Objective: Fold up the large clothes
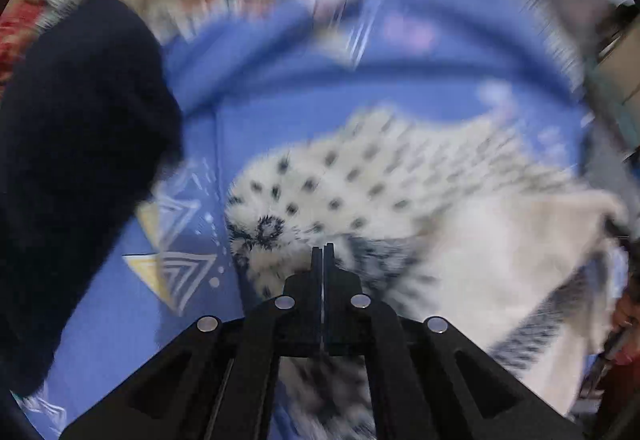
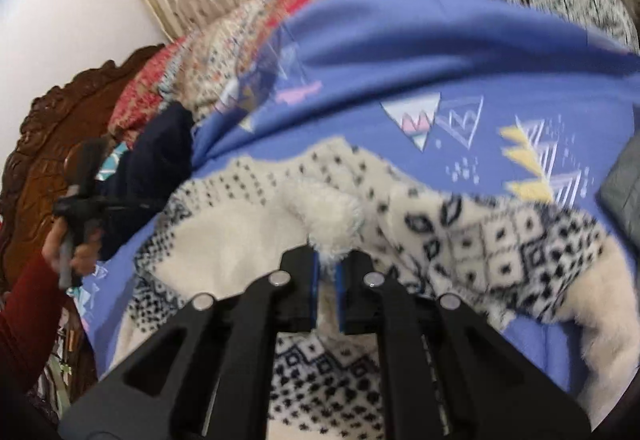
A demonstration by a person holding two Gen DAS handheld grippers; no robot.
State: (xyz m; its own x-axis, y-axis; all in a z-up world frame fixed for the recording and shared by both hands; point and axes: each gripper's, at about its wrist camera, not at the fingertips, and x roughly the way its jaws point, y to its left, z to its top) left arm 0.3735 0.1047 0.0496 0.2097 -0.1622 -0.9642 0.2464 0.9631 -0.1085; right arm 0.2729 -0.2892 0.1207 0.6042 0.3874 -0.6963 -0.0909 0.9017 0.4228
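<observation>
Though the left wrist view is badly motion-blurred, the left gripper [image 1: 322,248] shows jaws pressed together w/ nothing visibly between. Right gripper [image 2: 327,260] pinches a fuzzy fold of the cream patterned fleece sweater [image 2: 480,236], spread over the blue bedsheet [image 2: 420,52]. Navy garment [image 1: 76,160] sits by the sheet's left edge, partly cut off.

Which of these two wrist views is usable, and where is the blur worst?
Left wrist: heavy motion smear across the blue bedsheet, fleece garment soft. Right wrist: sharper, garment pattern legible, edges streaked; right gripper crisp.
</observation>
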